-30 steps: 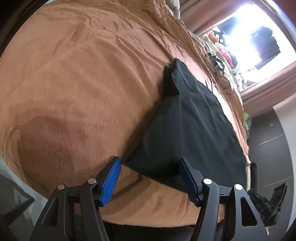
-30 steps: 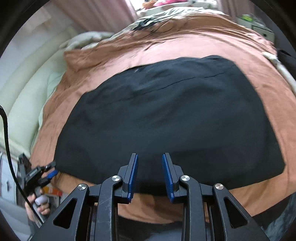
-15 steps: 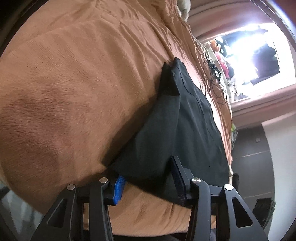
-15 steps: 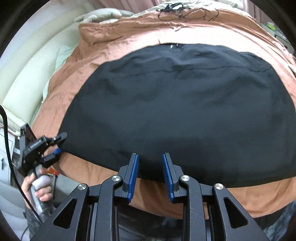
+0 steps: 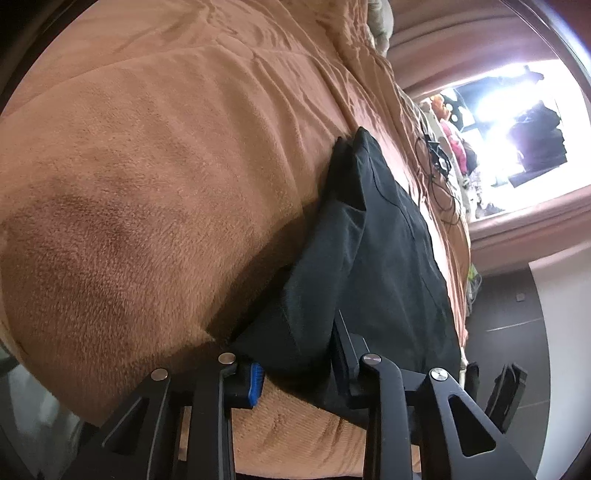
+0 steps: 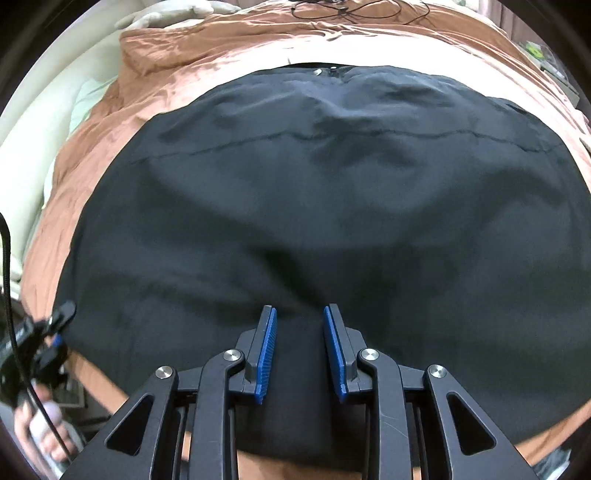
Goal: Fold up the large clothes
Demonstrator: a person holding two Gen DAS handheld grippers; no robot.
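A large black garment (image 6: 314,206) lies spread flat on the brown blanket (image 5: 147,155). Its near left corner (image 5: 295,332) is bunched between the jaws of my left gripper (image 5: 295,345). Those jaws are closing, the pads press on the cloth, and the corner is lifted slightly off the blanket. From the right wrist view, the left gripper (image 6: 55,332) shows at that same corner, with a hand (image 6: 40,432) on its handle. My right gripper (image 6: 301,308) hangs over the garment's near edge, jaws a narrow gap apart, with nothing pinched between the blue pads (image 6: 267,350).
Black cables (image 6: 351,9) lie on the blanket beyond the garment. Cream padding (image 6: 33,147) and a pale pillow (image 6: 155,16) lie along the bed's left side. A bright window (image 5: 509,122) and dark floor (image 5: 517,314) lie past the bed's far end.
The left jaws have closed around the garment's corner and raised it a little. The right gripper has dropped and moved in over the garment, which now fills its view.
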